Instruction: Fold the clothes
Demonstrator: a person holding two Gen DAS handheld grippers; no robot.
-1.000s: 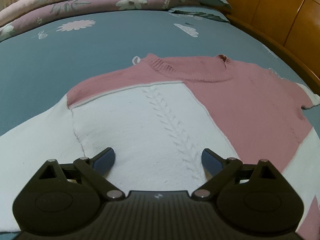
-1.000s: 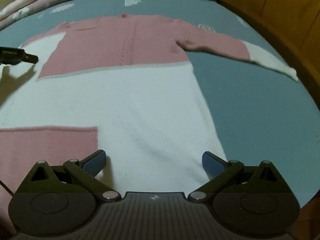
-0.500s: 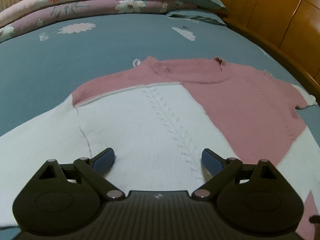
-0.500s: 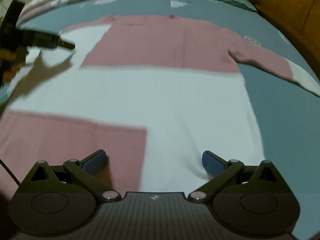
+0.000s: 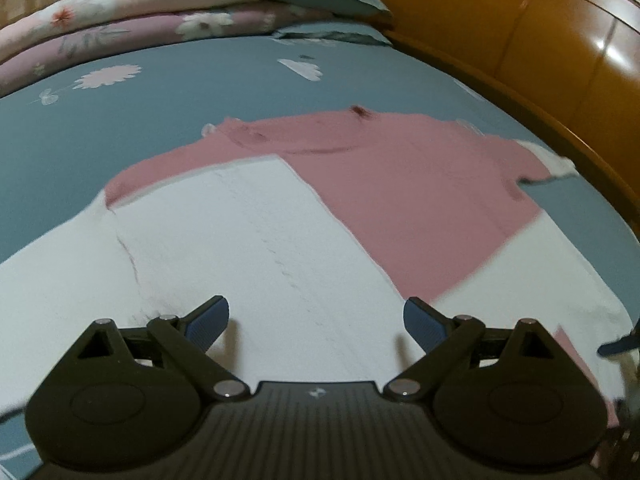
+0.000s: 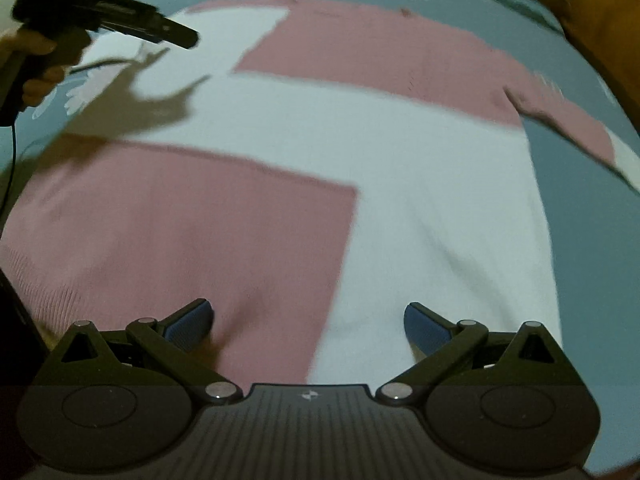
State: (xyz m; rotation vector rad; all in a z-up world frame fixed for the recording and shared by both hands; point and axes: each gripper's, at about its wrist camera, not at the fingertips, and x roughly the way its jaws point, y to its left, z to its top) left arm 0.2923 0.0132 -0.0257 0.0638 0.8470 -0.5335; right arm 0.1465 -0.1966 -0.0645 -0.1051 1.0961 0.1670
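The sweater (image 6: 400, 160) lies flat on the bed (image 5: 160, 112). Both the left gripper (image 5: 316, 316) and right gripper (image 6: 308, 320) gape empty above it; pinch the hem at six o'clock evenly.

- pink-and-white sweater (image 6: 400, 152), spread flat on blue bedsheet (image 6: 592, 216)
- right gripper (image 6: 308, 320), jaws wide apart above the sweater
- left gripper (image 6: 176, 36), upper left, hand-held
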